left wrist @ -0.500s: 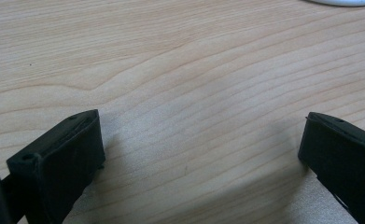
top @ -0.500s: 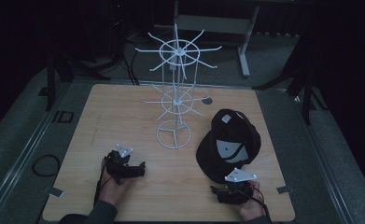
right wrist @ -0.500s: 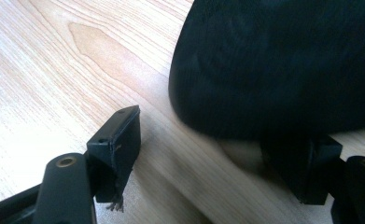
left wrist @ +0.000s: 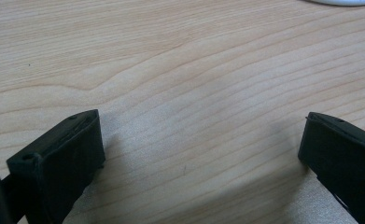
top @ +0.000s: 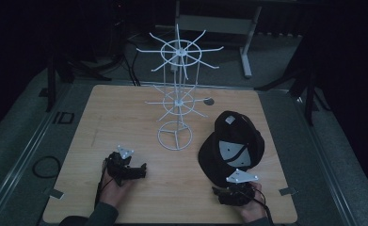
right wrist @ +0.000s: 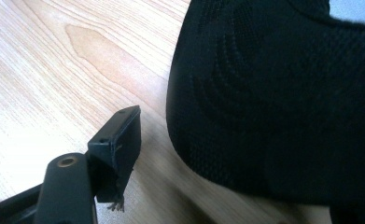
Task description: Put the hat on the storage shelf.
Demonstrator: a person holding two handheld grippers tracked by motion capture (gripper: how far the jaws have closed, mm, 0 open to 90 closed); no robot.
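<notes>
The black cap [top: 232, 148] lies on the worktop [top: 125, 117] just right of the white wire rack [top: 176, 101], its near edge right at the right tool [top: 228, 192], whose jaws stand spread with nothing gripped. The left tool [top: 137, 170] is spread too, over bare wood. Risk: the soft fabric may fold or slide away when pinched, and a lifted cap could knock the light rack over
</notes>
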